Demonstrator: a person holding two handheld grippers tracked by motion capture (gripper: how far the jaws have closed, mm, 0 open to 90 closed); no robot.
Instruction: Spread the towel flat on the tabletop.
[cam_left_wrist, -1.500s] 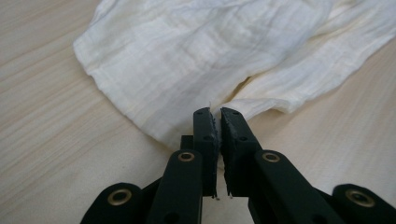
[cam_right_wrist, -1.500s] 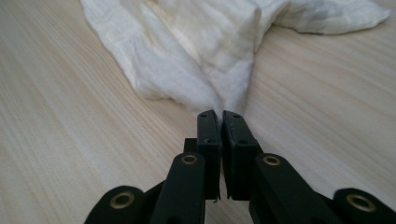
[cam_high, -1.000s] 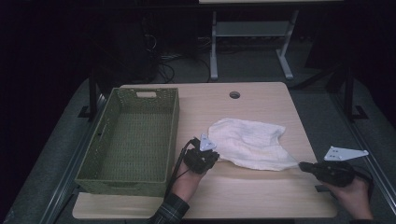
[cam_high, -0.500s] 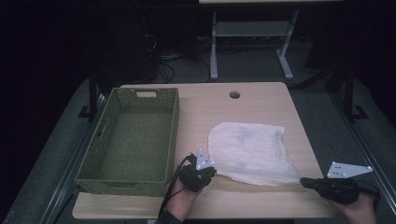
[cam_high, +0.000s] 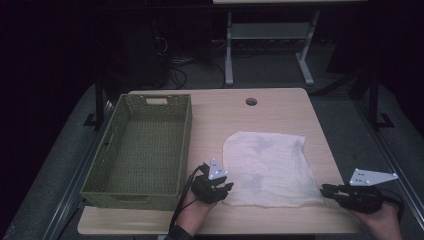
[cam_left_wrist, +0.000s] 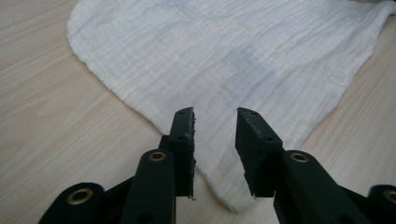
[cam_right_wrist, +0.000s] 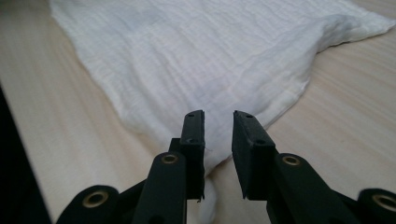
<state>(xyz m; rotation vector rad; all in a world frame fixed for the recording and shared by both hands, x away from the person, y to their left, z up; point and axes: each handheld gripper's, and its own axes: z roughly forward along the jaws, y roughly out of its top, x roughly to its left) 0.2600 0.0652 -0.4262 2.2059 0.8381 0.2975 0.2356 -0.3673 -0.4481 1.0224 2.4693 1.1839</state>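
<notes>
Flattened cloth (cam_high: 270, 167), one basket (cam_high: 145, 147)

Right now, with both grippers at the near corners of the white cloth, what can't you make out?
- Left gripper view: the white cloth corner under the parted jaws is cut by the bottom edge.
- Right gripper view: its own jaws hide the corner tip.
- High view: the green basket near wall hides the floor behind it.

Both grippers (cam_high: 227, 186) (cam_high: 325, 190) just opening, prob. released.
</notes>
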